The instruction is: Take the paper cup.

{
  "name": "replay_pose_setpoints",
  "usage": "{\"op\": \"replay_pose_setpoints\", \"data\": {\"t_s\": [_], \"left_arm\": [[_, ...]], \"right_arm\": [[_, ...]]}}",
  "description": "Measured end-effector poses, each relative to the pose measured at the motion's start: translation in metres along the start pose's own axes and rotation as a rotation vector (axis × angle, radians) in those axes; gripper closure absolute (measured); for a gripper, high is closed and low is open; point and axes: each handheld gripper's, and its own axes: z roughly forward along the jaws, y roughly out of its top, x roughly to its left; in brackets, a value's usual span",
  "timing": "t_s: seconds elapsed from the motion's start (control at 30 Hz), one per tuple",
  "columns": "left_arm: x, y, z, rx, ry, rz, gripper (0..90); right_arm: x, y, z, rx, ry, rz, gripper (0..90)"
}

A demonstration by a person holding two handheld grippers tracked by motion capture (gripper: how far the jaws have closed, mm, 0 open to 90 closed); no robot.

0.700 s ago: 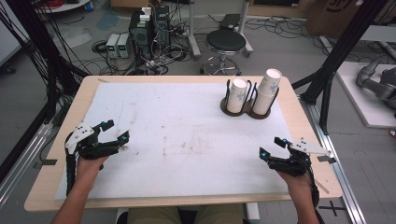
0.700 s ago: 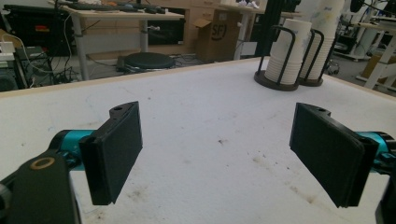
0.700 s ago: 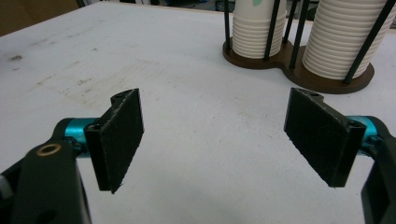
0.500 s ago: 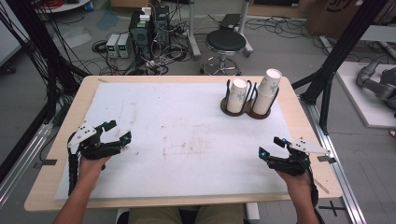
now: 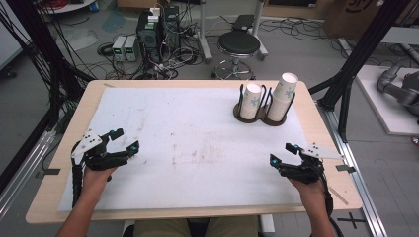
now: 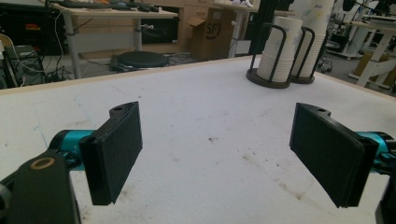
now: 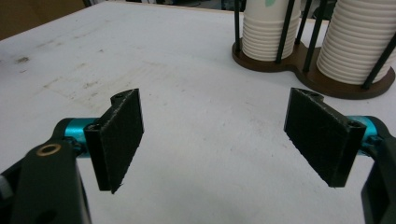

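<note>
Two stacks of white paper cups stand in a dark brown wire holder (image 5: pixel 261 117) at the table's back right: a shorter stack (image 5: pixel 252 100) on the left and a taller stack (image 5: pixel 282 97) on the right. The same holder (image 7: pixel 306 70) and its cups appear ahead in the right gripper view, and farther off as a holder (image 6: pixel 280 79) in the left gripper view. My left gripper (image 5: pixel 123 140) rests low over the white mat near the front left, open and empty. Near the front right my right gripper (image 5: pixel 282 153) is open too, with nothing between its jaws.
A white mat (image 5: pixel 197 143) with faint brown stains covers most of the wooden table (image 5: pixel 64 143). Behind the table stand a round black stool (image 5: pixel 239 45), computer boxes (image 5: pixel 159 25) and loose cables on the floor. Black frame posts (image 5: pixel 363 54) rise at the right.
My left gripper has slid a little to the right and toward the front edge. The right gripper and the cups have stayed put.
</note>
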Motion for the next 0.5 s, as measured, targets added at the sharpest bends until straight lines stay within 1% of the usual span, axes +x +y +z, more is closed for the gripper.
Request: {"op": "replay_pose_setpoints", "data": {"t_s": [0.07,0.17,0.27,0.3,0.33,0.37,0.4,0.43,0.47,0.5], "left_arm": [[0.0,0.0,0.0,0.001,-0.001,0.0,17.1],[-0.001,0.0,-0.001,0.004,-0.004,-0.001,17.1],[-0.002,-0.001,-0.001,0.005,-0.006,0.0,17.1],[-0.002,-0.001,0.0,0.008,-0.012,0.0,17.1],[-0.002,-0.001,0.0,0.008,-0.012,0.0,17.1],[-0.002,-0.001,0.001,0.01,-0.014,-0.002,17.2],[-0.002,-0.001,0.001,0.01,-0.014,-0.002,17.2],[-0.001,-0.001,0.002,0.013,-0.019,-0.001,17.2],[-0.001,-0.001,0.002,0.013,-0.019,-0.001,17.2],[-0.001,-0.002,0.002,0.012,-0.018,-0.008,17.2]], "right_arm": [[0.001,0.002,0.001,0.0,0.001,-0.002,20.4],[0.005,0.009,0.007,-0.005,0.021,-0.011,20.4],[0.007,0.014,0.01,0.0,0.031,-0.008,20.4],[0.01,0.019,0.015,-0.002,0.04,-0.02,20.4],[0.01,0.019,0.015,-0.002,0.04,-0.02,20.4],[0.011,0.025,0.02,-0.004,0.048,-0.035,20.4],[0.011,0.025,0.02,-0.004,0.048,-0.035,20.4],[0.013,0.033,0.024,-0.006,0.046,-0.036,20.4],[0.013,0.033,0.024,-0.006,0.046,-0.036,20.4],[0.012,0.041,0.03,-0.008,0.048,-0.036,20.4]]}}
